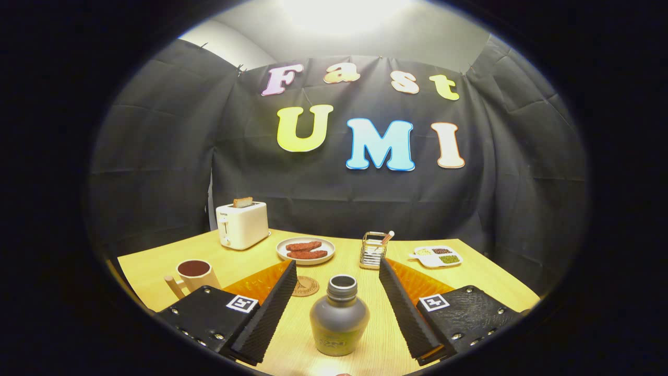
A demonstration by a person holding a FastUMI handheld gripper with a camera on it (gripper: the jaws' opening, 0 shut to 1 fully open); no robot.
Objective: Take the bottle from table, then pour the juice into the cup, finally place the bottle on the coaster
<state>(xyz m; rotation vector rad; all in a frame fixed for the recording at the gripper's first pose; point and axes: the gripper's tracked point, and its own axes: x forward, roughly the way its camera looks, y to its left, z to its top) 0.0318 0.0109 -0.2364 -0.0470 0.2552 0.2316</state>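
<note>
A grey, round-bodied bottle (pixel 339 317) with an open neck stands upright on the wooden table (pixel 469 271), right between my two fingers. My gripper (pixel 338 271) is open; neither finger touches the bottle, with a gap on both sides. A cream cup (pixel 195 274) with a wooden handle and dark liquid inside stands to the left, beyond my left finger. A round brown coaster (pixel 307 286) lies flat just beyond the bottle, partly hidden behind the left finger's tip.
A white toaster (pixel 242 224) with a slice of toast stands at the back left. A plate with two brown patties (pixel 306 250), a wire holder (pixel 372 250) and a white divided dish (pixel 437 256) sit across the back.
</note>
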